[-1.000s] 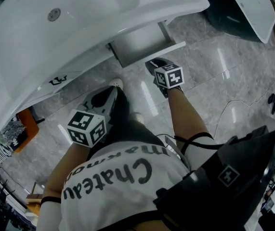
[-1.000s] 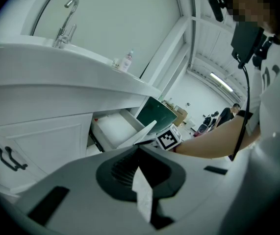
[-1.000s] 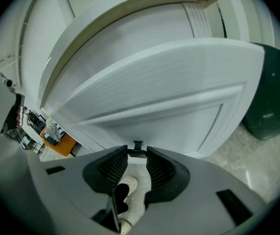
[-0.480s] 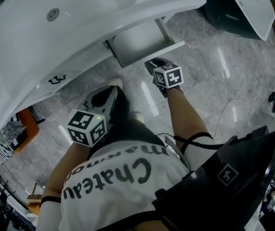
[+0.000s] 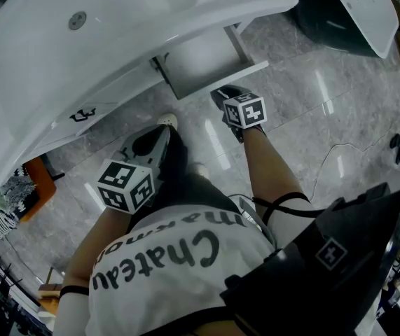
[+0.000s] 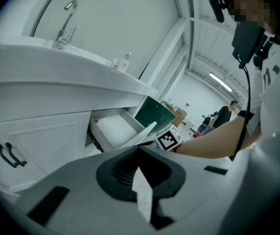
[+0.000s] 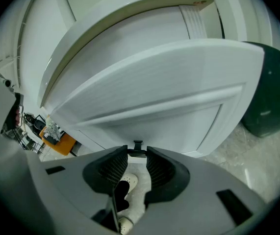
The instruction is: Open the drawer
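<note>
Right fingers (image 7: 113, 170) clamp the drawer handle (image 7: 138, 148), left fingers (image 6: 122, 168) closed empty; shirt (image 5: 164, 271) reads "Chateau"

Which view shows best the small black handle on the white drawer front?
The right gripper view: the small black handle sits between the tips of the right claw, on the white drawer front. The head view hides it under that claw; the left gripper view shows only that front's edge.

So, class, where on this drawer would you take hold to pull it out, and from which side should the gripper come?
Grip the small dark handle on the drawer front, coming straight in from the front. The panel is broad and flat; only the handle stands proud of it. The right gripper is shut on it that way.
</note>
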Available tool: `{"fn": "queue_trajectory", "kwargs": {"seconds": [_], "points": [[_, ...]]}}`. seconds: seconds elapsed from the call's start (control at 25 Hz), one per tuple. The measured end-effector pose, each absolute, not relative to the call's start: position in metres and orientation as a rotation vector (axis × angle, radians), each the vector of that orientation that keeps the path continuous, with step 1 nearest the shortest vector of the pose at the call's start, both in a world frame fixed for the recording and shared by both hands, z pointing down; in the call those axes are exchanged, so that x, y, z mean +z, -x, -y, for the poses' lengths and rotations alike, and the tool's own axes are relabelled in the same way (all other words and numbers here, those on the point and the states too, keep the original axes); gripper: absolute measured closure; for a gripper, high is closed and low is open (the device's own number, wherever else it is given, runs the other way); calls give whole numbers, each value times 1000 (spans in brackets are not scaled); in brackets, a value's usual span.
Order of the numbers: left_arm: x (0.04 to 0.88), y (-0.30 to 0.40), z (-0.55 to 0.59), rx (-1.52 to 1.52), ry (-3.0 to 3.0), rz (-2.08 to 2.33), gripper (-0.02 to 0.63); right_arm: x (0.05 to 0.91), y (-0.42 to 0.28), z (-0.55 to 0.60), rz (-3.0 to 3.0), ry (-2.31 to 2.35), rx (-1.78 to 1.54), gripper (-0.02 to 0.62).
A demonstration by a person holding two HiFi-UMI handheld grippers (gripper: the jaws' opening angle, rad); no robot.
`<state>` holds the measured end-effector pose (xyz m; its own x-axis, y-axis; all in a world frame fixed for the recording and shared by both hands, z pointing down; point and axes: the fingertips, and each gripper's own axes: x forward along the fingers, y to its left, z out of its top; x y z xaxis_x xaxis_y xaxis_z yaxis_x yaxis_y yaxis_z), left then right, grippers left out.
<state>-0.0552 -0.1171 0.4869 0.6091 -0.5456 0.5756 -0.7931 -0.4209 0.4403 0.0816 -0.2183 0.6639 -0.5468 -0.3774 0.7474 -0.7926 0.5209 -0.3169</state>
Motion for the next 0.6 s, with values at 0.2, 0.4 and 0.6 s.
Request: {"fn": "queue_trajectory", "kwargs": {"seconds": [0.2,0.4,0.6], "points": [[487,54,115,451,-2132,1049,598,663,-83,216,2152,-944,875,468],[488,54,113,451,-2131,1047,598,664,-85,214,2140,-959,884,468],[488,52,112,445,-2127,1047,597,665,-86,211,2132,-962,889,468]]}}
